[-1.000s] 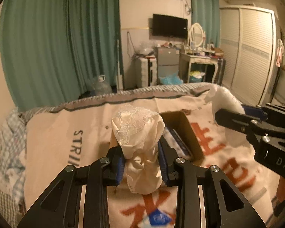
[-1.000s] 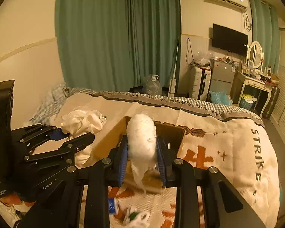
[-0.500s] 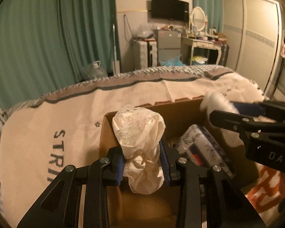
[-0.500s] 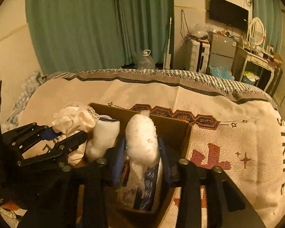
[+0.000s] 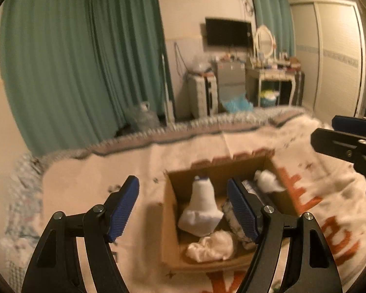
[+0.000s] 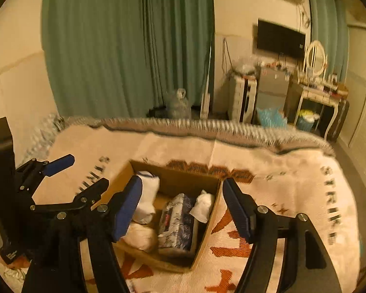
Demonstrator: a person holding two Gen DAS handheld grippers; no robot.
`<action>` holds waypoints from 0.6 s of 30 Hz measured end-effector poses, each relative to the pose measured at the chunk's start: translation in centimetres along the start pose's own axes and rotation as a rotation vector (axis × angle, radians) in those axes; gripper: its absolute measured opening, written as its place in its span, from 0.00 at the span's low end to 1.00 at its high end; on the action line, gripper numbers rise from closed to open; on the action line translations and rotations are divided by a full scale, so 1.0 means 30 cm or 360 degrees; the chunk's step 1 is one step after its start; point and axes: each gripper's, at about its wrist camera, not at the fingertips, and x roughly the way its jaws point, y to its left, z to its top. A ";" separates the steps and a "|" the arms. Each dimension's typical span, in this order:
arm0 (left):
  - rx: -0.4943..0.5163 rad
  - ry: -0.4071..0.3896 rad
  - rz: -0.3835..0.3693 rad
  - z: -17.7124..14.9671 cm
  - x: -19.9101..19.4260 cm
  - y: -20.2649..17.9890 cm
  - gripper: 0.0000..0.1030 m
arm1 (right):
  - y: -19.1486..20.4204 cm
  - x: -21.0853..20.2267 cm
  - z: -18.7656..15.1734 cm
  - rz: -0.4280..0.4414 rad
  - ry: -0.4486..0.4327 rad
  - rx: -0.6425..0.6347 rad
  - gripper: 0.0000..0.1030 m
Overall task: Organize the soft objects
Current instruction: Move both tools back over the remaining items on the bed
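Note:
An open cardboard box [image 5: 169, 219] [image 6: 173, 168] sits on the bed blanket. Inside it lie a cream lace cloth [image 5: 209, 245] [image 6: 140, 235], a white rolled sock-like bundle [image 5: 202, 210] [image 6: 146, 195], a patterned tissue pack [image 5: 234, 222] [image 6: 178, 219] and a white fluffy wad [image 5: 266, 180] [image 6: 203, 204]. My left gripper [image 5: 183, 188] [image 6: 85, 171] hovers over the box's near left side, its jaws opening with nothing between the pads. My right gripper [image 6: 183, 185] [image 5: 327, 134] hangs above the box's near right side, jaws also opening and holding nothing.
The cream blanket [image 6: 280, 195] with orange and dark lettering covers the bed. Past the bed's far edge stand green curtains [image 6: 124, 48], a water jug [image 6: 178, 105], a small fridge, a dressing table [image 6: 314, 92] and a wardrobe [image 5: 329, 56].
Both grippers let go of their bundles: the cream cloth and the white wad now lie in the box. Both sets of jaws spread wide and the grippers drew back from the box.

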 end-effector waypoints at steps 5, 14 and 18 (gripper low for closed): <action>-0.0046 -0.0181 0.0038 0.050 -0.298 0.037 0.88 | 0.061 -0.324 0.040 -0.0008 -0.0135 -0.0035 0.83; -0.0089 -0.0230 0.0091 -0.029 -0.628 0.054 0.88 | 0.149 -0.656 -0.065 0.0002 -0.0131 -0.0129 0.97; -0.0089 -0.0132 0.0131 -0.123 -0.645 0.047 0.88 | 0.168 -0.698 -0.166 0.0041 -0.0071 -0.0186 0.97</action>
